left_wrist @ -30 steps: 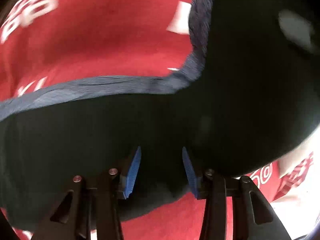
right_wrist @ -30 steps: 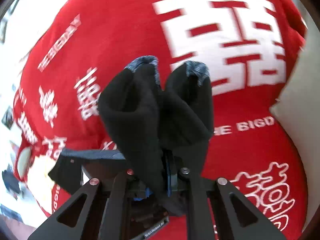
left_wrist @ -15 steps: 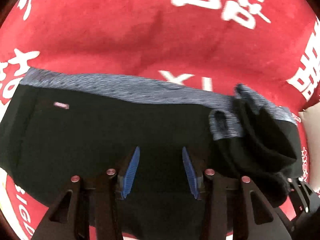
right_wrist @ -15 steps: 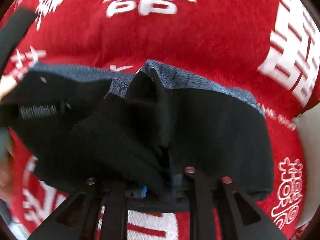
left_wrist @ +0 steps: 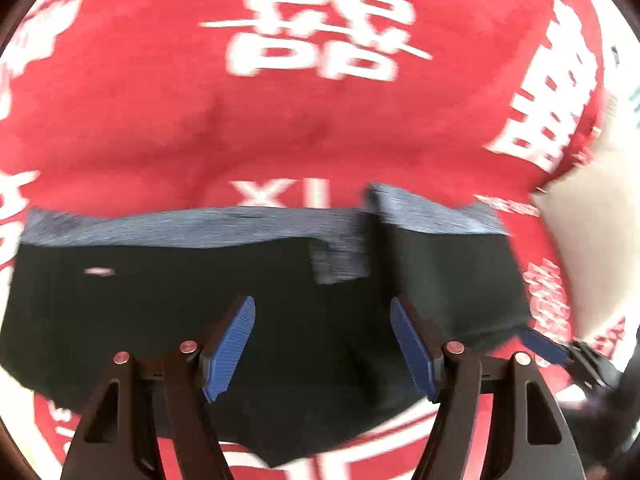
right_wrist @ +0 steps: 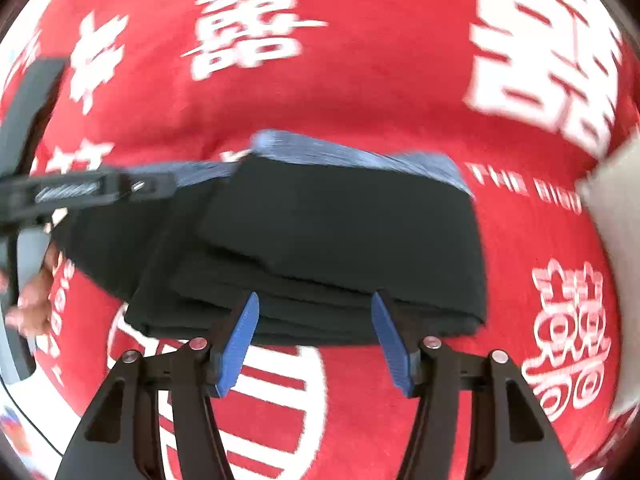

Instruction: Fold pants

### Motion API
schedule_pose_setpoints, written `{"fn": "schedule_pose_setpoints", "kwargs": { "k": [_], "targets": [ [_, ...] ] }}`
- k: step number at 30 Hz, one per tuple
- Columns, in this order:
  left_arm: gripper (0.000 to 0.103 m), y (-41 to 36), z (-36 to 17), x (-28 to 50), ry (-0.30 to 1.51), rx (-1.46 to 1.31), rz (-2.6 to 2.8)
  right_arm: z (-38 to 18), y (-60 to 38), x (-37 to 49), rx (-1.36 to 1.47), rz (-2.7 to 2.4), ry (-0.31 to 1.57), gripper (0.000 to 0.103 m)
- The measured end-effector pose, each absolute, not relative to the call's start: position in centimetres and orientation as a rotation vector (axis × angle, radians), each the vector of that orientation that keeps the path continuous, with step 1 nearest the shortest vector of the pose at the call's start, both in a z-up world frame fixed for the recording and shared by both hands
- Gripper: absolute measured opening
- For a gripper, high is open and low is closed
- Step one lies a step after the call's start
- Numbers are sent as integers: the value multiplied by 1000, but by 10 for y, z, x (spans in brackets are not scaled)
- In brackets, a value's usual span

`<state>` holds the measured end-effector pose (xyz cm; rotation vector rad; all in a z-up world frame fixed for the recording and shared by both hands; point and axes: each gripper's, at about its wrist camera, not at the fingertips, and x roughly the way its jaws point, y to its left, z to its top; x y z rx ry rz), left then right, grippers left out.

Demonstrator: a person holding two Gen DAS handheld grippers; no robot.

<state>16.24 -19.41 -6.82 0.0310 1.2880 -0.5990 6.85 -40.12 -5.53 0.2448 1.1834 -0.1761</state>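
Note:
The black pants [left_wrist: 168, 312] with a grey-blue waistband [left_wrist: 192, 226] lie folded on the red cloth. My left gripper [left_wrist: 322, 346] is open and empty just above their near part. In the right wrist view the pants [right_wrist: 340, 232] lie as a stacked fold with the waistband [right_wrist: 360, 156] at the far edge. My right gripper [right_wrist: 314, 340] is open and empty at the near edge of the fold. The left gripper [right_wrist: 80, 192] shows at the left of that view, and the right gripper's blue pad [left_wrist: 544, 346] shows at the right of the left wrist view.
A red cloth [left_wrist: 320, 128] with white characters covers the surface under the pants; it also shows in the right wrist view [right_wrist: 360, 80]. A pale bare surface [left_wrist: 592, 248] lies beyond its right edge. The person's hand [right_wrist: 32, 304] is at the left.
My right gripper has let go of the bunched pants and opened. The pants now lie flat in a fold. My left gripper's jaws stand wider apart.

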Motion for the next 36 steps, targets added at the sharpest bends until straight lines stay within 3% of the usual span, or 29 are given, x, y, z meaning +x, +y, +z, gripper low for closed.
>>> {"fn": "schedule_pose_setpoints", "kwargs": {
  "k": [10,12,13,14,15,18,22,29,35,36],
  "targets": [
    [68,-249,-90,146,1395,71,-688,-68,-440,40,437,-220,1218,63],
    [29,-254,-91,147,1409,78,-704,-70,-444,39,453,-218,1219,62],
    [27,-257,-92,147,1426,86,-714,-71,-445,41,459,-217,1220,58],
    [11,-258,-91,146,1437,82,-736,-72,-447,40,470,-212,1222,56],
    [4,-264,-93,146,1450,74,-760,-72,-449,40,484,-209,1224,52],
    [4,-266,-82,143,1448,45,-781,-71,-456,41,514,-207,1231,45],
    [4,-241,-69,131,1443,21,-746,-56,-461,39,501,-201,1223,45],
    [4,-215,-109,99,1470,-8,-671,-64,-458,38,484,-177,1270,45],
    [5,-217,-88,96,1410,8,-622,-70,-462,35,513,-165,1276,45],
    [18,-218,-83,97,1402,22,-613,-66,-466,37,518,-166,1266,46]
  ]
}}
